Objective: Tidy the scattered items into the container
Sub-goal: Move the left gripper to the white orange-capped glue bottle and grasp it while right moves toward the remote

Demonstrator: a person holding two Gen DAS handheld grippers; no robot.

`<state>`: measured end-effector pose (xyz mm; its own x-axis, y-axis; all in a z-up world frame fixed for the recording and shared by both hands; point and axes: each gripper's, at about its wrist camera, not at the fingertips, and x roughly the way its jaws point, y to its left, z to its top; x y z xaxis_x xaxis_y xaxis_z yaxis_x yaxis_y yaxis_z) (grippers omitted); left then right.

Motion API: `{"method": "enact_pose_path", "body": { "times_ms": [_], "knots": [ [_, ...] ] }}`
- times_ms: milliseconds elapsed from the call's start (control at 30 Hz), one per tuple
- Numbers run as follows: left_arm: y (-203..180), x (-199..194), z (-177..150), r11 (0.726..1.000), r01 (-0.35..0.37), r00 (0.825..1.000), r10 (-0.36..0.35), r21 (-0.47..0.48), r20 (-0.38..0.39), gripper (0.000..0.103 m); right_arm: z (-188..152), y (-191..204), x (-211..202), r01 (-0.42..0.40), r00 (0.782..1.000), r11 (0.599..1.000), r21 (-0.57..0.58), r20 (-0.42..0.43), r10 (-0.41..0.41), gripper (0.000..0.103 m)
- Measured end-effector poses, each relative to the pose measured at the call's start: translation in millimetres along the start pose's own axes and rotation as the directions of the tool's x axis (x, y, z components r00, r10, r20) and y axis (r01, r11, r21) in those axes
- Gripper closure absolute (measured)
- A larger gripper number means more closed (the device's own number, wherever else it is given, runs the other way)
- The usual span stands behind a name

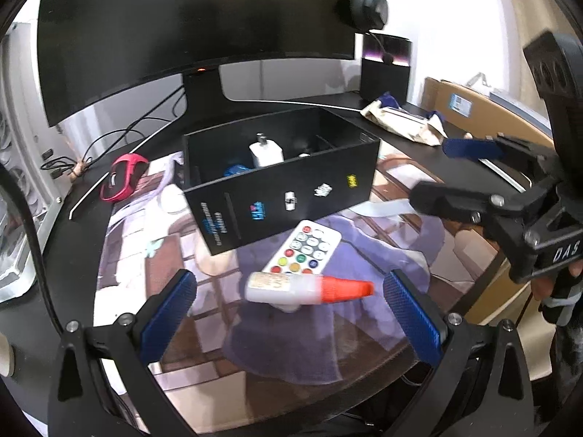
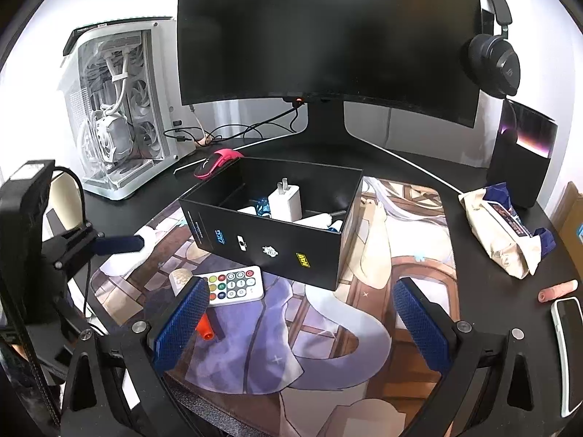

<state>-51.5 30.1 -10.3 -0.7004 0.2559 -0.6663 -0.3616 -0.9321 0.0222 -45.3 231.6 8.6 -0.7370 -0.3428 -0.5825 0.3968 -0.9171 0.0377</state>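
A black open box (image 1: pixel 291 189) stands on the desk mat, also in the right wrist view (image 2: pixel 269 244); a white charger (image 1: pixel 266 153) and a blue item (image 1: pixel 235 171) lie inside. A white remote (image 1: pixel 304 251) with coloured buttons lies in front of it (image 2: pixel 233 286). A white glue bottle with an orange cap (image 1: pixel 309 287) lies beside the remote, right between my left gripper's open fingers. My left gripper (image 1: pixel 288 313) is open and empty. My right gripper (image 2: pixel 302 324) is open and empty above the mat; it shows at the right in the left wrist view (image 1: pixel 455 167).
A red mouse (image 1: pixel 124 178) lies left of the box. A curved monitor (image 2: pixel 328 36) stands behind, a white PC case (image 2: pixel 116 109) at the left, a speaker (image 2: pixel 521 153) and headphones (image 2: pixel 492 62) at the right. A snack bag (image 2: pixel 503 225), a pink tube (image 2: pixel 557 290) and a phone (image 2: pixel 568 349) lie right.
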Motion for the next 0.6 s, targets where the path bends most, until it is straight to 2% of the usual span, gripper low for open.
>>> {"method": "enact_pose_path", "body": {
  "times_ms": [233, 600],
  "knots": [
    [-9, 9, -2, 1.000, 0.005, 1.000, -0.005, 0.025, -0.008, 0.000, 2, -2, -4, 0.005, 1.000, 1.000, 0.002, 0.011, -0.005, 0.001],
    [-4, 28, -7, 1.000, 0.008, 0.999, -0.007, 0.005, -0.035, 0.000, 1, -2, 0, 0.004, 1.000, 1.000, 0.001, 0.000, -0.004, 0.001]
  ]
}}
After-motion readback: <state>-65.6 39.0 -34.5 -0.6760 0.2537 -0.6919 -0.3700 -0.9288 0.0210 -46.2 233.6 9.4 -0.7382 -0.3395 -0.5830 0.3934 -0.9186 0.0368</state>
